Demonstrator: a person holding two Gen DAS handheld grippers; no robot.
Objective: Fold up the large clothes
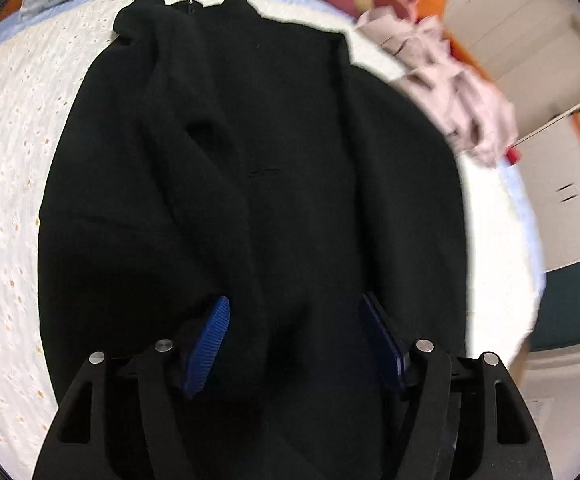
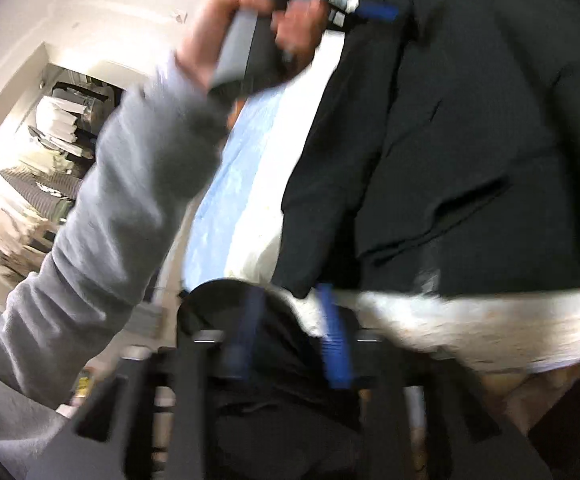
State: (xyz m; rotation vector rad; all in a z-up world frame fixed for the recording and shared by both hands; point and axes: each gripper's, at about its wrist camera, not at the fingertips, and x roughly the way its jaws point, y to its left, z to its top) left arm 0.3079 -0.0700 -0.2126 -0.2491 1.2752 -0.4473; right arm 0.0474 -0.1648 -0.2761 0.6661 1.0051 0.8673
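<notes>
Black garment [image 1: 250,160] spread on white bedspread [image 1: 14,184]; pink clothes heap [image 1: 457,92] beside it. Left gripper [image 1: 293,320] parted above the garment, nothing clamped. Right gripper [image 2: 293,312] parted, grip undeterminable.

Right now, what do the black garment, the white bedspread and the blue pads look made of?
Black garment: thick matte cloth, maybe fleece or wool blend; soft rounded folds, no sheen.
White bedspread: likely cotton, textured; small eyelet holes in rows.
Blue pads: ribbed rubber or plastic, hard to tell; fine parallel grooves.

Right tongs [image 2: 293,300] motion-blurred, black garment's [image 1: 250,160] hem hidden behind left tongs [image 1: 293,312], shelves [image 2: 50,152] smeared
</notes>
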